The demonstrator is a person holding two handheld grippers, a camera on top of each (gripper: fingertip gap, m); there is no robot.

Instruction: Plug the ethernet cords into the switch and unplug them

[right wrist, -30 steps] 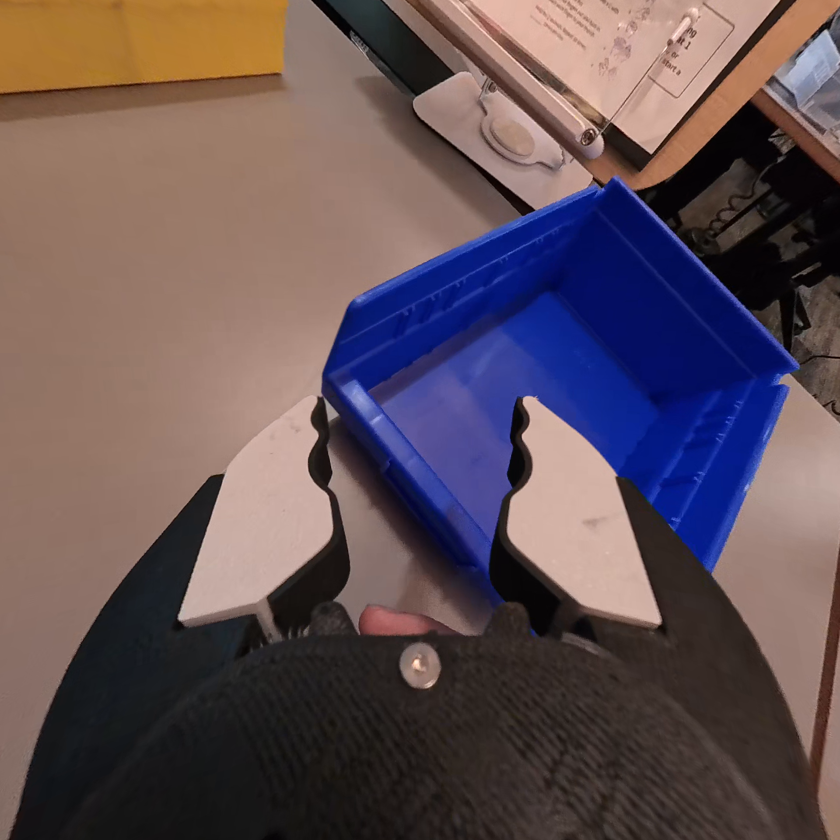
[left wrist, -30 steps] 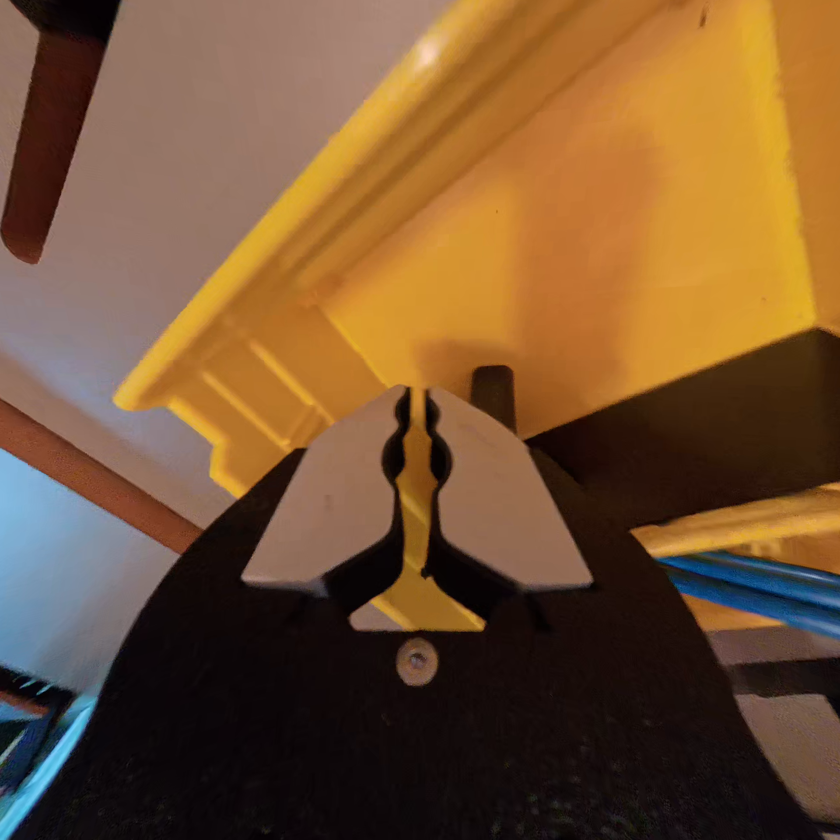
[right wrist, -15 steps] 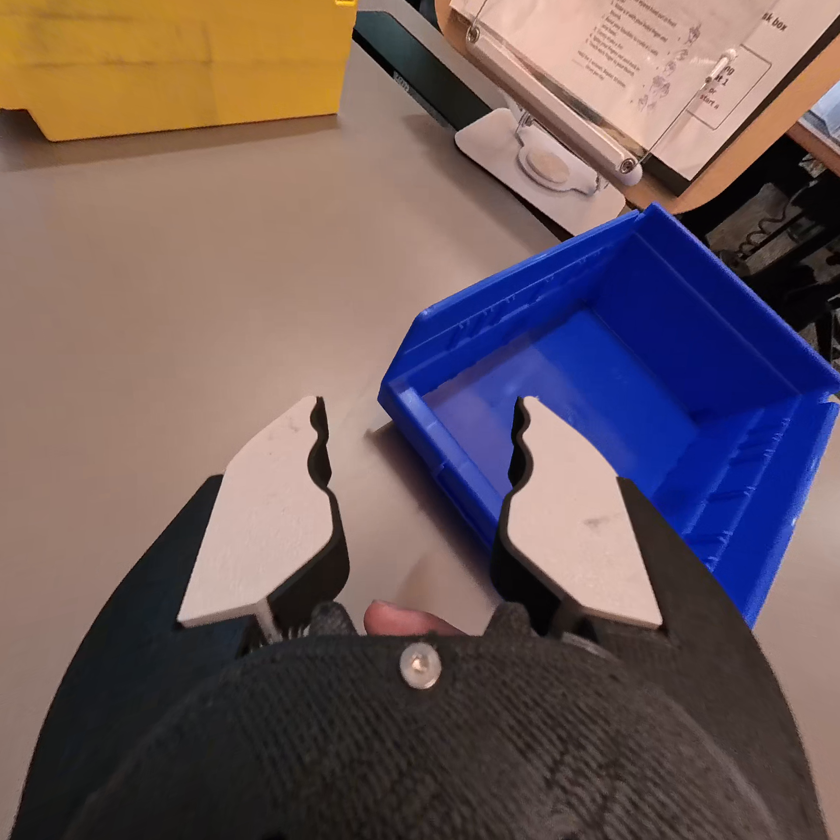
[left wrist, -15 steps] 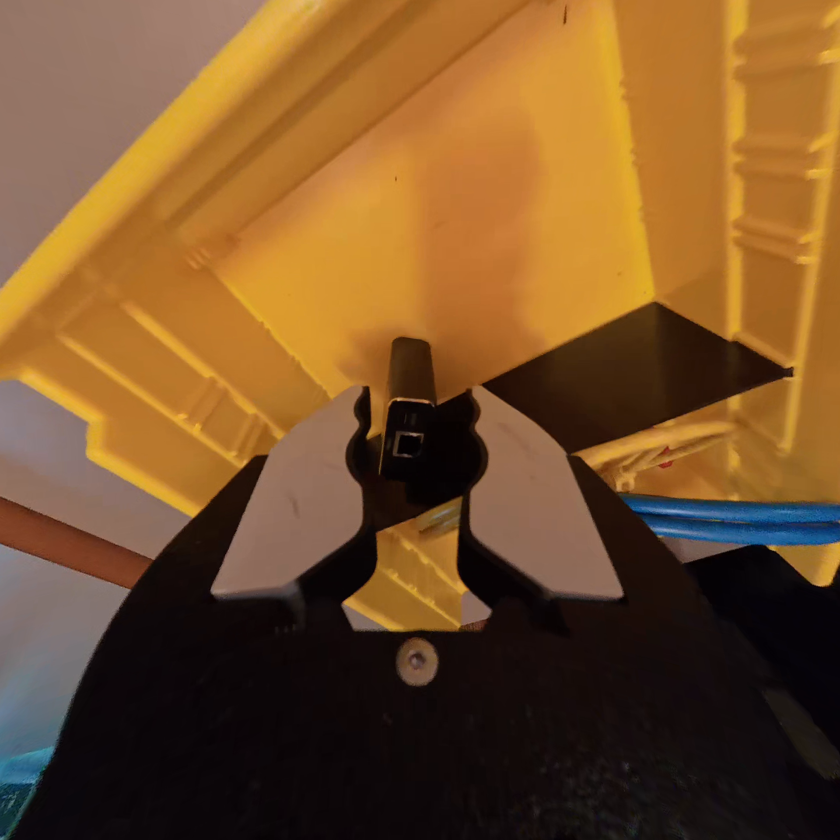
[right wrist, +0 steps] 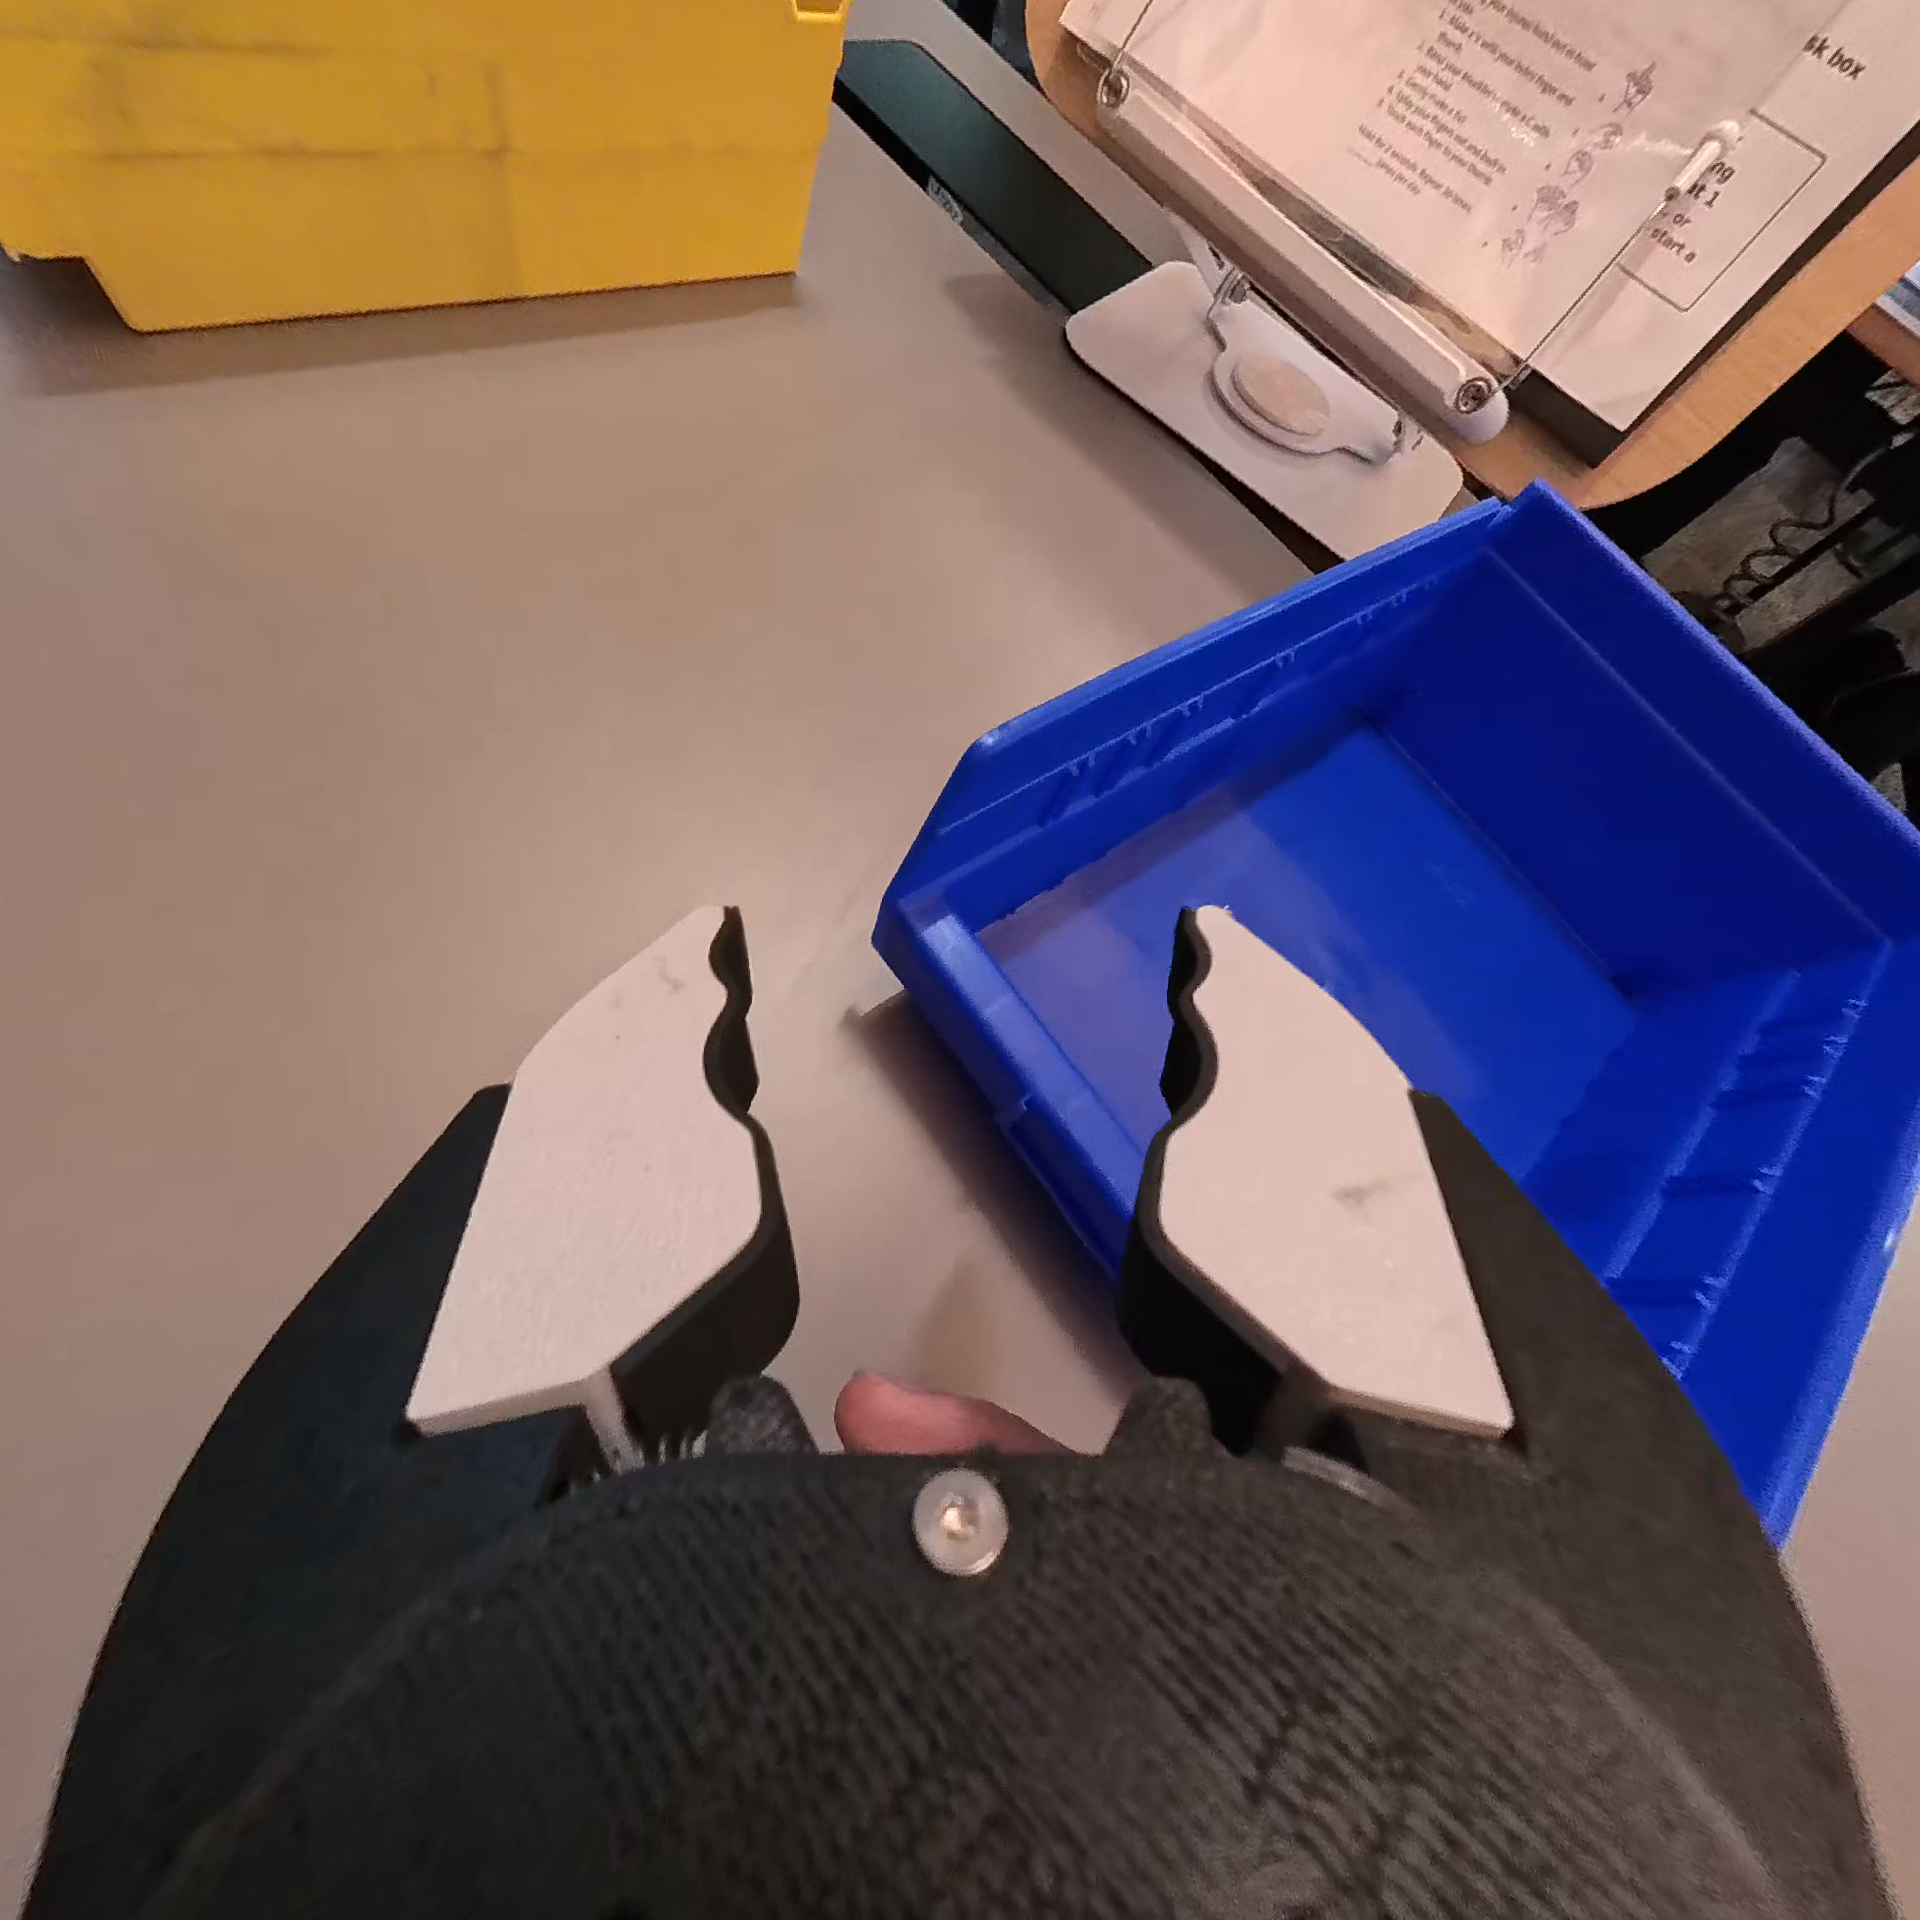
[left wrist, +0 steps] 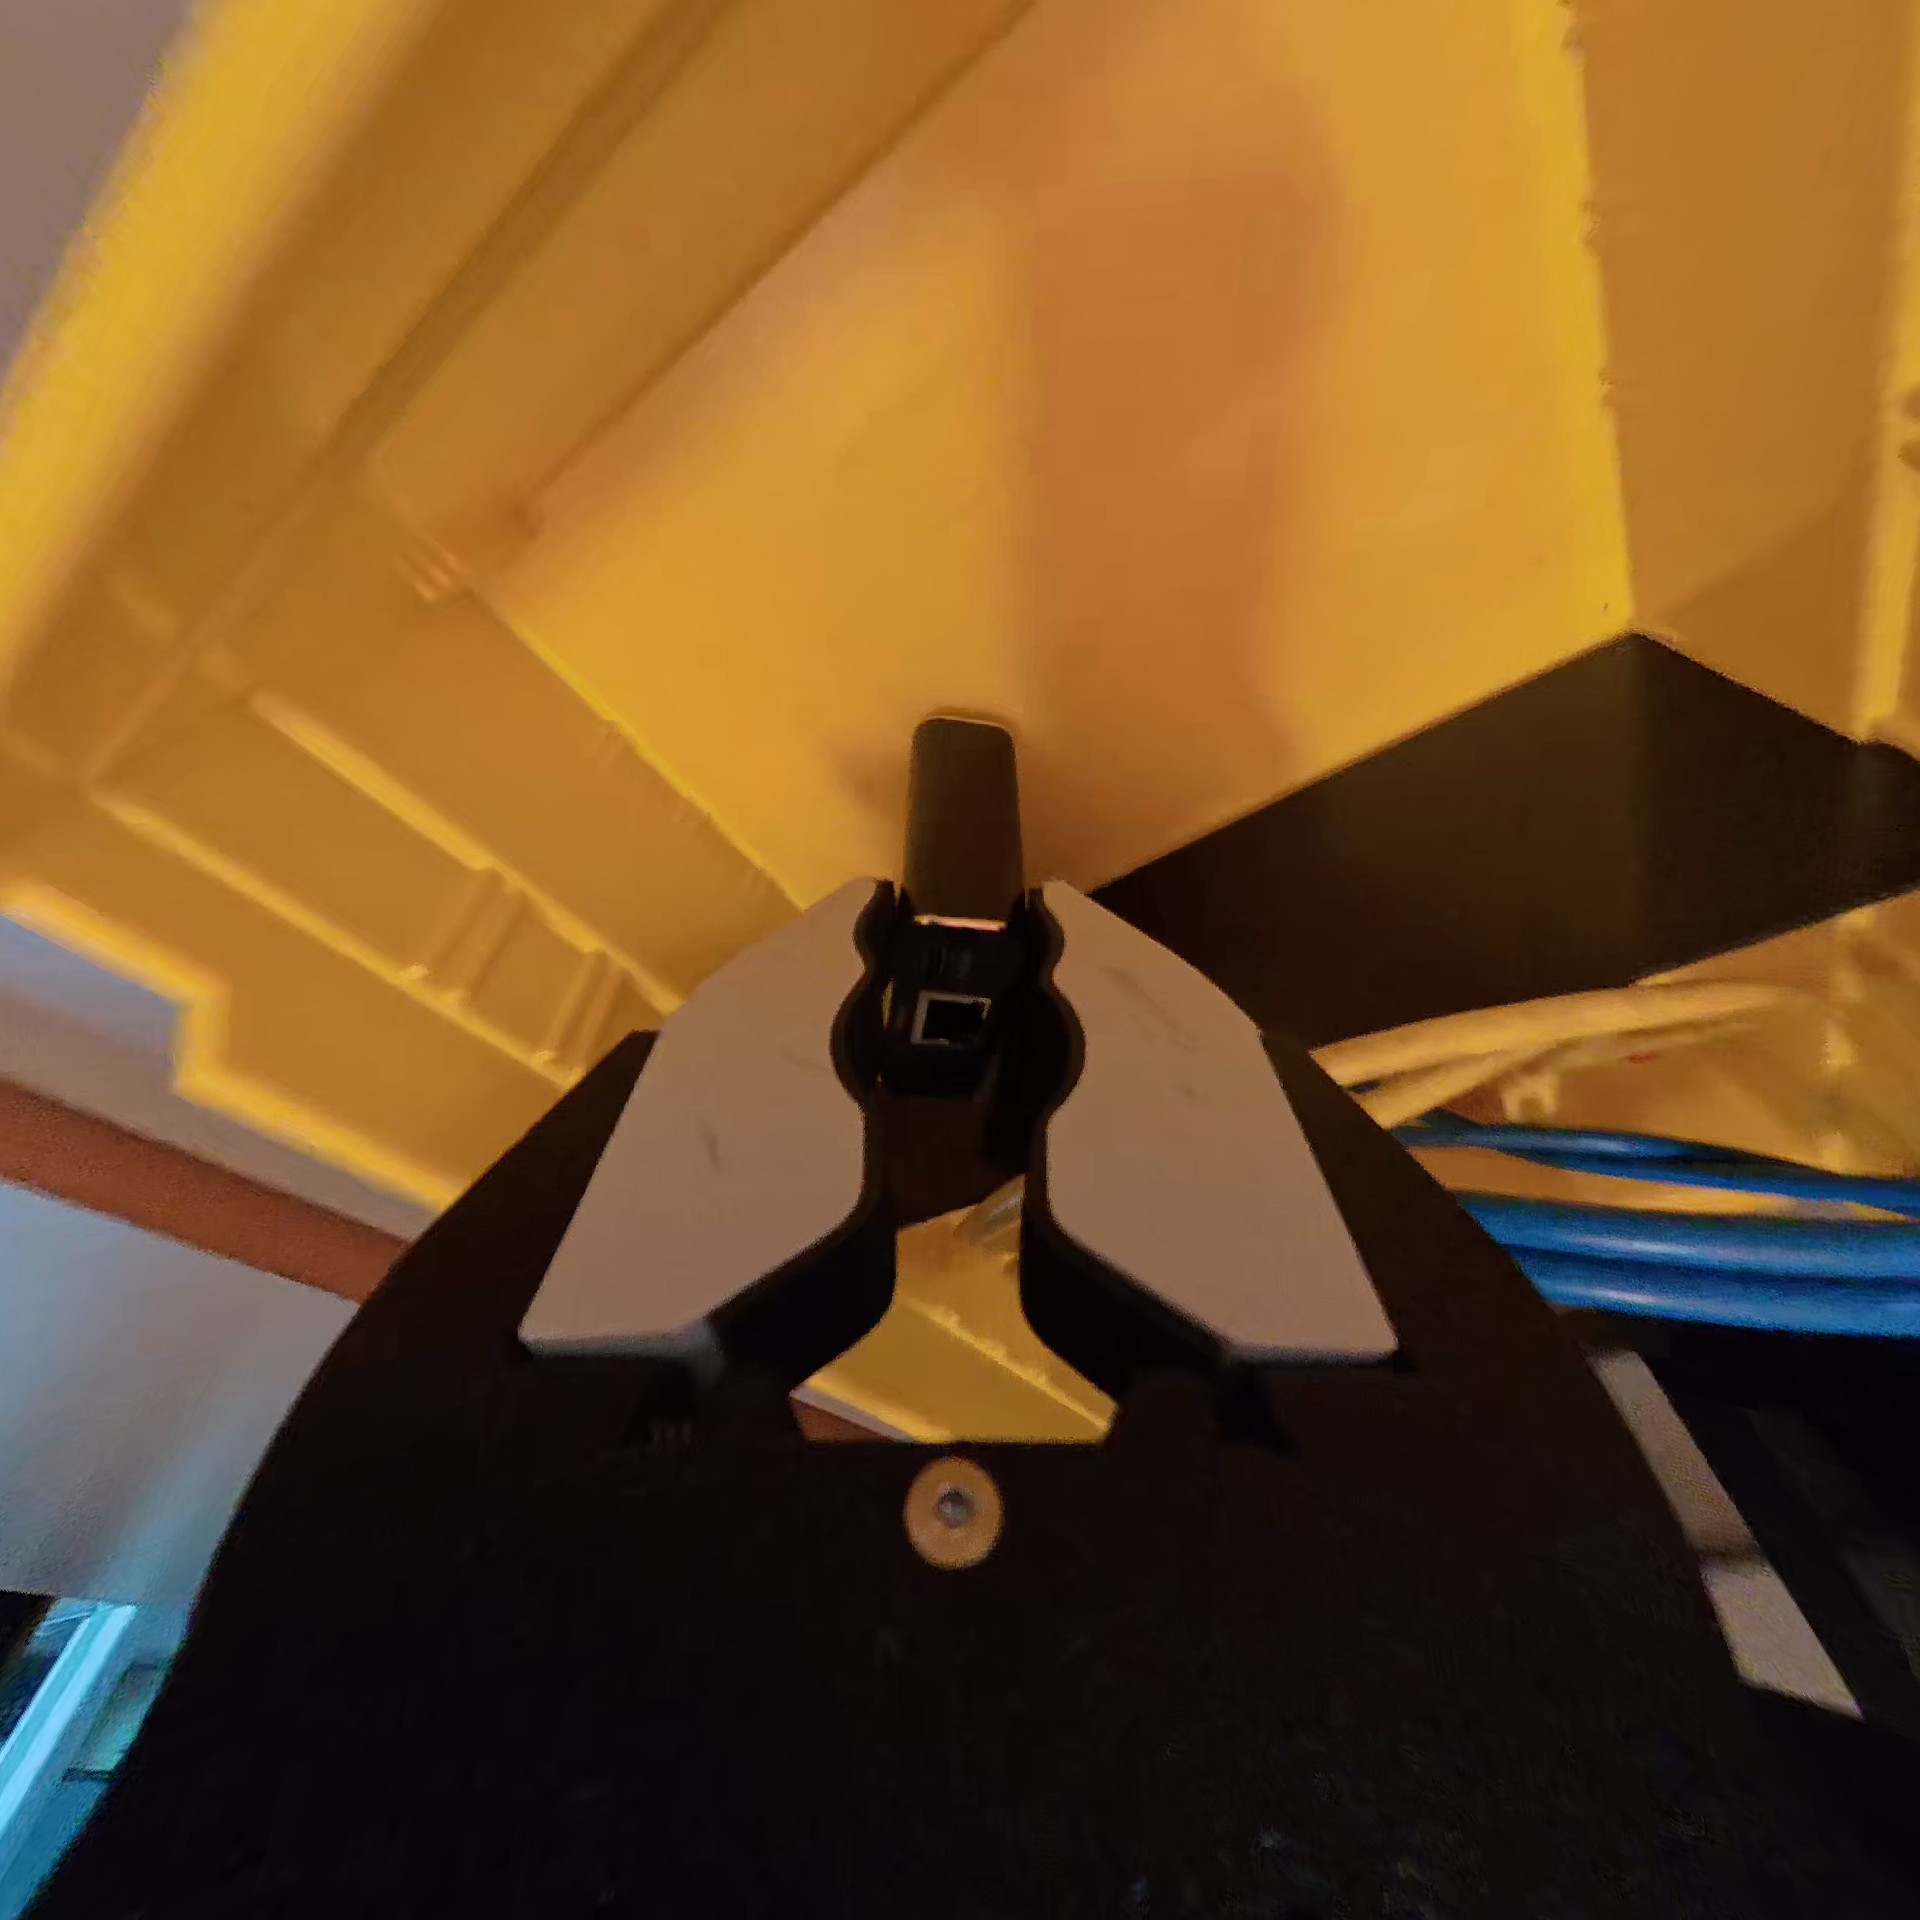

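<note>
My left gripper (left wrist: 961, 888) is inside a yellow bin (left wrist: 1039, 364) and is shut on a narrow black device (left wrist: 956, 821) with a square port on its near face. The device stands upright between the fingertips. A flat black panel (left wrist: 1558, 800) lies just to its right; I cannot tell whether the two are joined. Blue ethernet cords (left wrist: 1662, 1247) and cream cords (left wrist: 1507, 1039) run off to the right in the bin. My right gripper (right wrist: 964, 914) is open and empty above the grey table (right wrist: 416, 675), at the near corner of a blue bin (right wrist: 1195, 707).
The blue bin is empty and sits at an angle on the right. The yellow bin also shows in the right wrist view (right wrist: 416, 156), at the far left of the table. A document stand (right wrist: 1299, 384) with a printed sheet stands at the back right. A fingertip (right wrist: 914, 1413) shows behind my right gripper.
My left gripper has moved deeper into the yellow bin, opened around the black device, then shut on it. My right gripper stayed open and drifted back and left from the blue bin.
</note>
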